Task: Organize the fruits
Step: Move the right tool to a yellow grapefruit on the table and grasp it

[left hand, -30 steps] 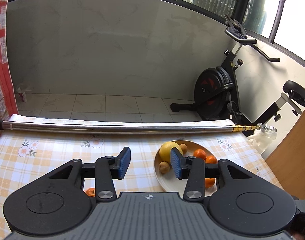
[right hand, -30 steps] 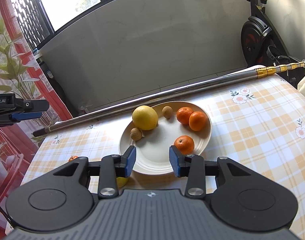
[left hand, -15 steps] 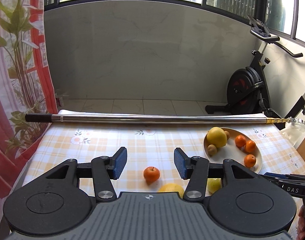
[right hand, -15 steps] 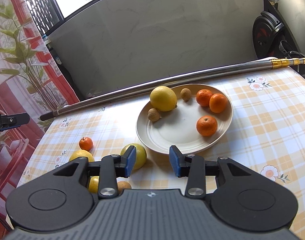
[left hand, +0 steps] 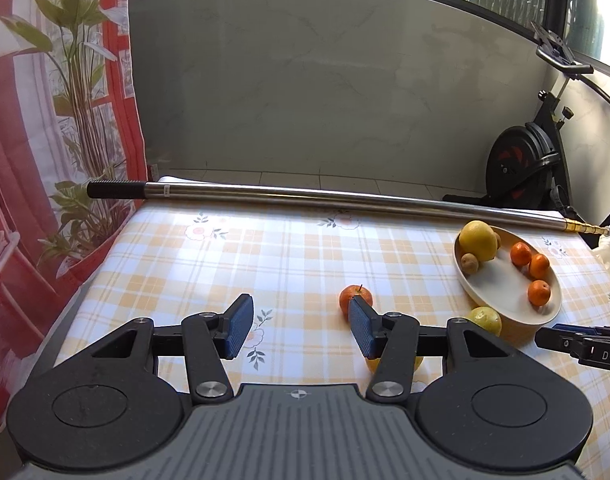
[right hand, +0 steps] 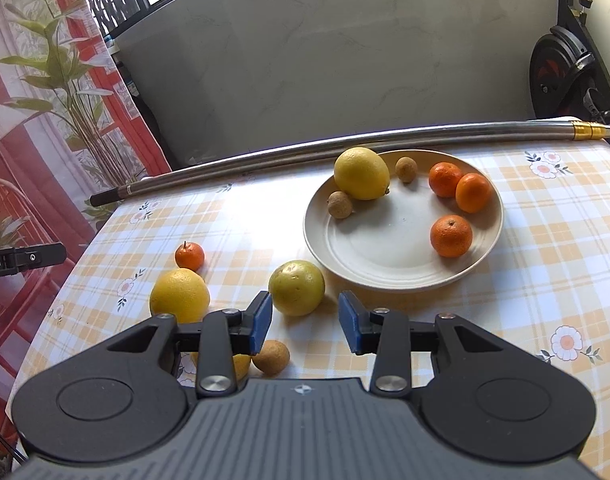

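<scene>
Left tongs spread, just widened, nothing between; small tangerine behind right pad. Right tongs narrowly parted, empty; yellow-green round fruit just ahead, against plate rim. Plate near counter far right corner, smooth, cream, holding lemon. Left counter half bare, checked cloth. Steel pole along far edge.

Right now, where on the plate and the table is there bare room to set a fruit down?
The plate is bare across its middle and near rim, between the lemon and the three tangerines. The tablecloth is bare on the left, between the metal pole and the left gripper. It is crowded near the plate's front, around the green-yellow fruit.
</scene>
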Demonstrator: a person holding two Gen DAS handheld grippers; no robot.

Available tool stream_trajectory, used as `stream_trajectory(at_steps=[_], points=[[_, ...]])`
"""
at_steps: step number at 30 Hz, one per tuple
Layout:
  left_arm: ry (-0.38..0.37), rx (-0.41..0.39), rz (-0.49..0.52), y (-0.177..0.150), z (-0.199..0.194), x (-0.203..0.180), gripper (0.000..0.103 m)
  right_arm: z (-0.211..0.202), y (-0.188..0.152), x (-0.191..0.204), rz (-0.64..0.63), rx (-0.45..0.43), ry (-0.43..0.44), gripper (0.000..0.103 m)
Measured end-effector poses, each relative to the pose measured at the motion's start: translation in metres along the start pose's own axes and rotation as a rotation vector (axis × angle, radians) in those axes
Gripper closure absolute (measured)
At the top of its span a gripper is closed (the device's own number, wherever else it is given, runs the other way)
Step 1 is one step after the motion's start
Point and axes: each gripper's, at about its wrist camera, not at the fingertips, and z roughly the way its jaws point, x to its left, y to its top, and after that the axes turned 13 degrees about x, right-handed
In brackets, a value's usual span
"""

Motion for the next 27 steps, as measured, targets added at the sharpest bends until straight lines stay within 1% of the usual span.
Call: stream_trajectory(at_steps=[2,4,6,14,22,27], points=[[0.005,0.006,0.003,-0.001,0.002,0.000,0.045,0.003,0.000,0.005,-0.016,0.013,0.006,0.063],[-0.006,0.010,-0.004,-0.003,0.002,0.002,0.039,0.006,0.000,0.010,-0.038,0.026,0.006,0.063],[-0.013,0.013,-0.014,-0.004,0.003,0.004,0.037,0.010,0.000,0.017,-0.065,0.043,0.002,0.063],[-0.014,0.008,-0.017,-0.010,0.005,0.006,0.036,0.033,-0.005,0.049,-0.208,0.119,-0.002,0.063],[-0.026,0.019,-0.055,-0.014,0.011,0.012,0.036,0.044,-0.001,0.064,-0.261,0.146,0.011,0.062],[-0.033,0.030,-0.074,-0.015,0.015,0.015,0.036,0.050,-0.001,0.073,-0.290,0.167,0.023,0.060]])
